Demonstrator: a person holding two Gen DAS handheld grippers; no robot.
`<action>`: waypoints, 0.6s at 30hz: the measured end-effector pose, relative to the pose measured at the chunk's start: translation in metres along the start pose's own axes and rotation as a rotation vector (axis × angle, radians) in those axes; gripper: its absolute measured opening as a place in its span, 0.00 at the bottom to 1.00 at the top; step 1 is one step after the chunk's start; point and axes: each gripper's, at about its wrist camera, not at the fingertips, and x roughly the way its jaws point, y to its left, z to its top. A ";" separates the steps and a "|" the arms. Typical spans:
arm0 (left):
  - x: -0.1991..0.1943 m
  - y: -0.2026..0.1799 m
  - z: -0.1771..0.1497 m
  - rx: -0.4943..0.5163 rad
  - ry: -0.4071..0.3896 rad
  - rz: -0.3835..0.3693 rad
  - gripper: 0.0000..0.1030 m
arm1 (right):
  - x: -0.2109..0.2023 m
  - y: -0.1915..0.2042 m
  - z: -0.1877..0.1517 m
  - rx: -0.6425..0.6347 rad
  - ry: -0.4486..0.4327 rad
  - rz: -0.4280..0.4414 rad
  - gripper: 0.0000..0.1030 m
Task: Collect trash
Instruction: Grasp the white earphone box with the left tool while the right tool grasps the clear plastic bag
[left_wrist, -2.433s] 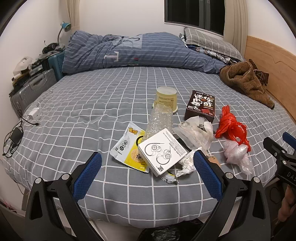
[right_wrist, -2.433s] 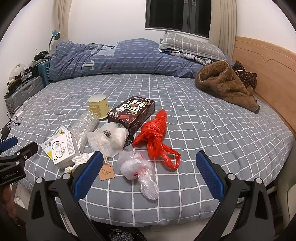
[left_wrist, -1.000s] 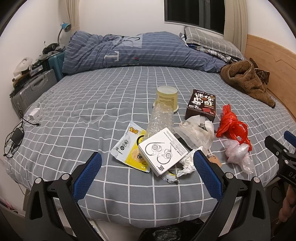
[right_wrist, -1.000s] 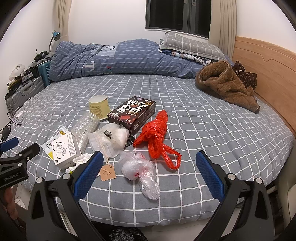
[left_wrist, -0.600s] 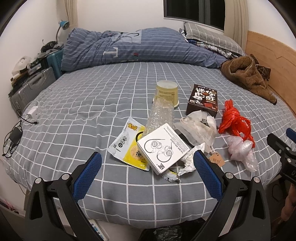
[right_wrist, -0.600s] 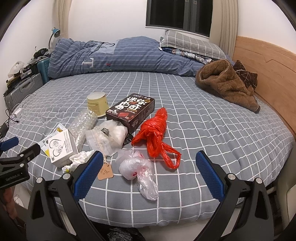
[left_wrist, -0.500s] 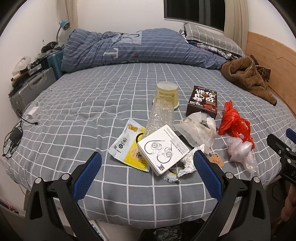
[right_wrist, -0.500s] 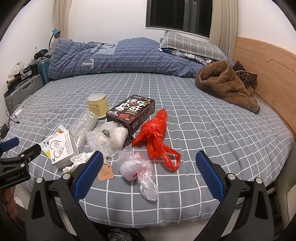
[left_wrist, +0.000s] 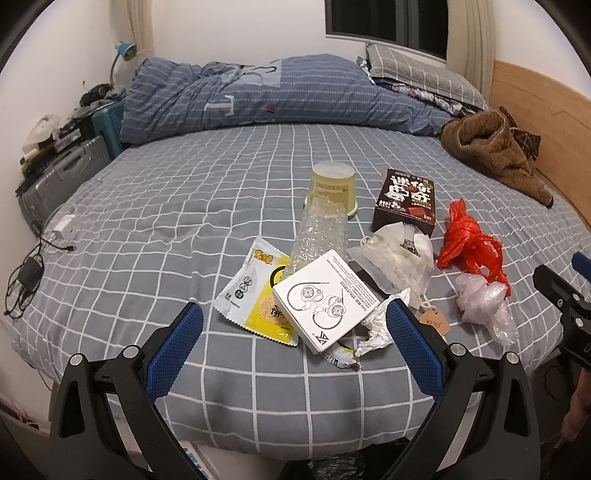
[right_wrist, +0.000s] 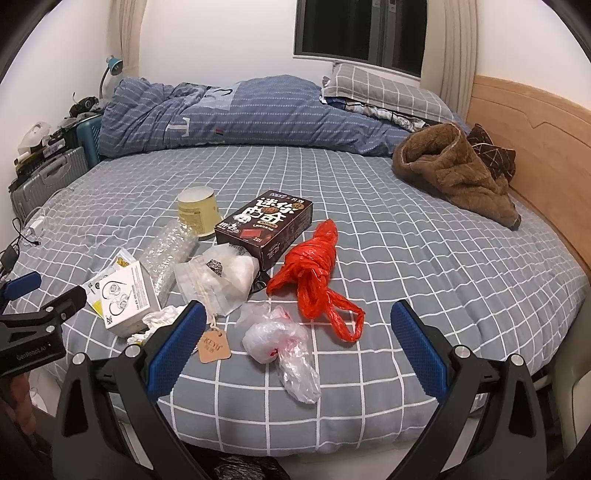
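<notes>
Trash sits clustered on the bed (left_wrist: 155, 206) before you: white box (left_wrist: 327, 299), yellow wrapper (left_wrist: 258, 295), red bag (right_wrist: 314, 266), clear bag (right_wrist: 284, 343). Your left hand-held gripper (left_wrist: 293, 345) and right hand-held gripper (right_wrist: 295, 343) both hang released, empty, short of the pile.
</notes>
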 end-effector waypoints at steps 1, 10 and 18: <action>0.004 -0.001 0.001 0.003 0.004 -0.001 0.94 | 0.005 0.000 0.001 -0.003 0.008 -0.005 0.93; 0.052 -0.014 0.007 0.022 0.087 -0.016 0.94 | 0.057 0.002 -0.008 -0.008 0.117 -0.006 0.92; 0.083 -0.020 0.011 -0.025 0.147 -0.012 0.94 | 0.087 0.000 -0.018 0.018 0.195 0.021 0.88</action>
